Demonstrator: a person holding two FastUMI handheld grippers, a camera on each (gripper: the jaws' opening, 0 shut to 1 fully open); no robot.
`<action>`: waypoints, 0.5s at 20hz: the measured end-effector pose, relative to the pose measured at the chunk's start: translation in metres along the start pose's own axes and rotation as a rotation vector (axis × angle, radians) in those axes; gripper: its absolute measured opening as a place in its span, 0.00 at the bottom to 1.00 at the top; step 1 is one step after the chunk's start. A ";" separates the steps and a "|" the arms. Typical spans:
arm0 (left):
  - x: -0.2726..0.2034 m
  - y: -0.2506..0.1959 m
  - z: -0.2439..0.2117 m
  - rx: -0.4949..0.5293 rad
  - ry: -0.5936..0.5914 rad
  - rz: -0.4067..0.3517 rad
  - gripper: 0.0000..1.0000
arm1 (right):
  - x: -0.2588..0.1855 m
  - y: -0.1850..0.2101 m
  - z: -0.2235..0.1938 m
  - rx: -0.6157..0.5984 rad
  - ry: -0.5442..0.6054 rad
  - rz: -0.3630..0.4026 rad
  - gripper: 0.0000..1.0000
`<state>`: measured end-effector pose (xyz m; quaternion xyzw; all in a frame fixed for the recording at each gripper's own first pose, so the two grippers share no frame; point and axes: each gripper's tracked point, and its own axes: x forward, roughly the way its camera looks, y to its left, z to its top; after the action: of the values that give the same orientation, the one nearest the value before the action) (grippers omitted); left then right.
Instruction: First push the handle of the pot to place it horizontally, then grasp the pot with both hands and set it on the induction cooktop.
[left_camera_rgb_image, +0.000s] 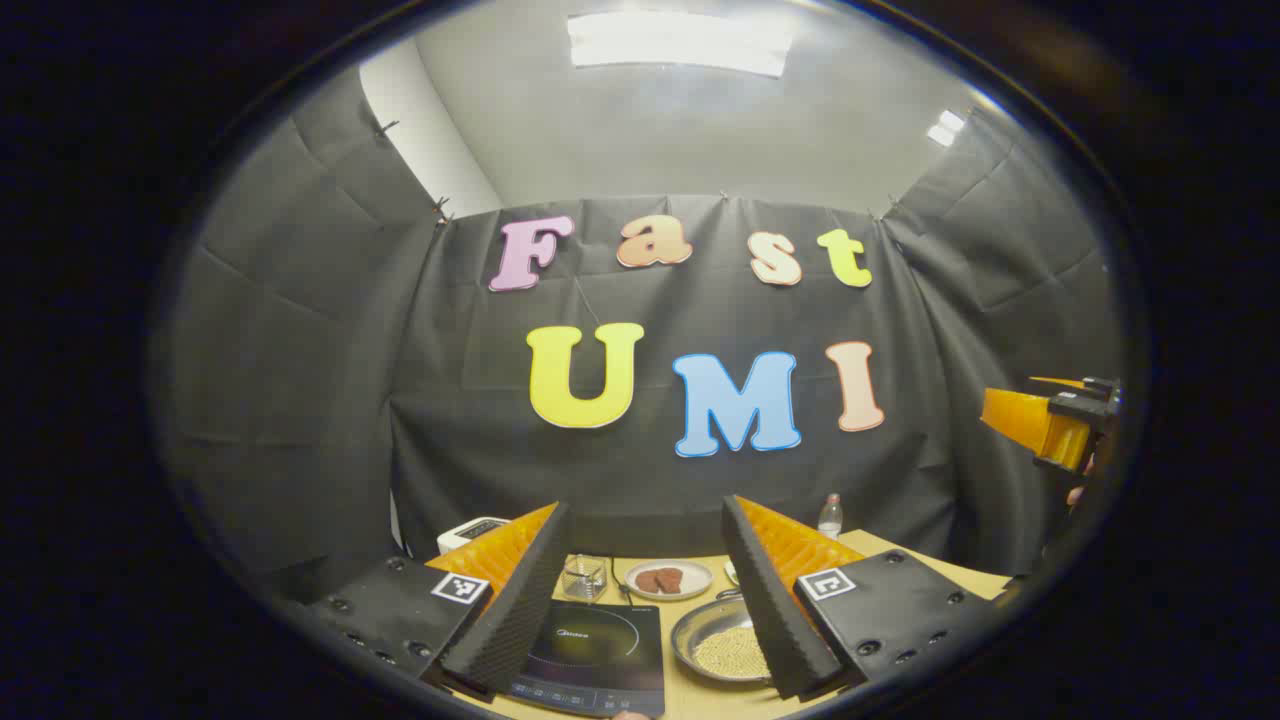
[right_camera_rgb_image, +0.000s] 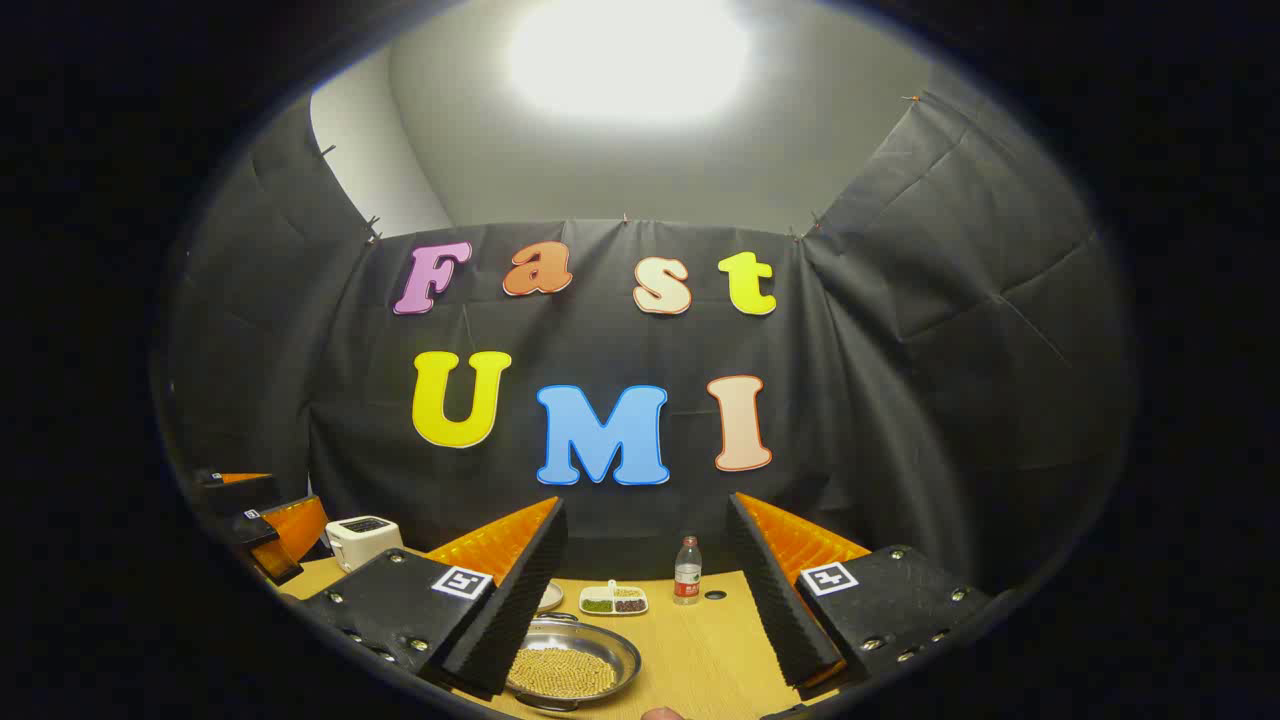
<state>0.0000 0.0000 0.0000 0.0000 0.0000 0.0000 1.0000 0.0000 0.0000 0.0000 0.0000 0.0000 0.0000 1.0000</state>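
Both held high above the wooden table (right_camera_rgb_image: 700, 640), apart from everything. Left gripper (left_camera_rgb_image: 640, 600) spread wide, empty, with the induction cooktop (left_camera_rgb_image: 595, 645) below between its fingers and the pot (left_camera_rgb_image: 722, 640) of beans beside its right finger. Right gripper (right_camera_rgb_image: 650, 600) likewise spread, empty, pot (right_camera_rgb_image: 570, 660) low by its left finger.

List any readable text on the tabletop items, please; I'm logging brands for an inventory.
No text here can be quoted.
On the induction cooktop: a brand mark and panel markings, too blurred to read.
On the bottle: a label, too small to read.
On the square marker: a black-and-white pattern, no words.
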 end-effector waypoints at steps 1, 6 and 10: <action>0.003 0.000 0.001 0.004 -0.005 0.003 0.96 | 0.001 0.000 0.001 0.000 -0.002 0.003 0.96; 0.006 0.003 0.006 0.011 -0.021 0.024 0.99 | 0.006 0.002 0.001 0.003 -0.004 0.023 0.96; 0.005 0.000 0.007 0.025 -0.022 0.027 0.99 | 0.007 0.002 -0.001 -0.002 -0.004 0.035 0.96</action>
<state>0.0055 -0.0002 0.0073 0.0126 -0.0109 0.0135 0.9998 0.0067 0.0022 -0.0009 -0.0008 -0.0020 0.0176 0.9998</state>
